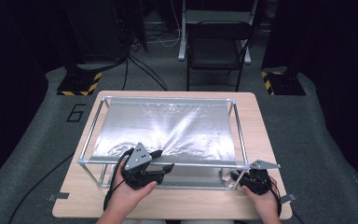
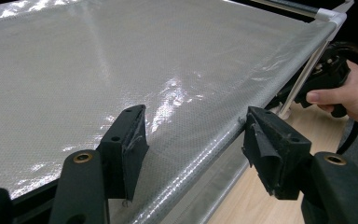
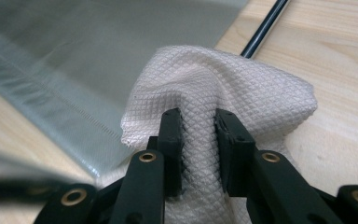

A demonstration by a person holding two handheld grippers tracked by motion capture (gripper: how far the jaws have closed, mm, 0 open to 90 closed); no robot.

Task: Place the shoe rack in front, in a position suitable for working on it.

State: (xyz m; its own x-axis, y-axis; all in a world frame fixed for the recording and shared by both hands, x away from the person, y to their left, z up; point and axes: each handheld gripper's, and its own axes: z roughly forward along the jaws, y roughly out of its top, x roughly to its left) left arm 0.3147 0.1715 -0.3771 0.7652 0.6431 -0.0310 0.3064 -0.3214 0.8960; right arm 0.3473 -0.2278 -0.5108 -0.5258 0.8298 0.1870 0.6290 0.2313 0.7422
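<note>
A metal frame [image 1: 200,164] with a silvery sheet [image 1: 168,126] stretched over its top stands on the wooden table [image 1: 261,121]. My left gripper [image 1: 161,162] is at the frame's front edge; in the left gripper view it [image 2: 193,116] is open, one jaw over the sheet [image 2: 98,60] and the other just past the edge. At the frame's front right corner, my right gripper [image 1: 237,177] holds a white quilted cloth [image 1: 226,176]. In the right gripper view its jaws [image 3: 198,116] are shut on a fold of the cloth [image 3: 223,79], which bunches up beyond them.
A black chair [image 1: 216,46] stands behind the table. Yellow-and-black striped stand bases [image 1: 79,86] sit on the floor at the back left and back right. A dark frame rod [image 3: 263,28] runs over the wood behind the cloth. A hand [image 2: 349,91] grips the right gripper beyond the frame's corner post.
</note>
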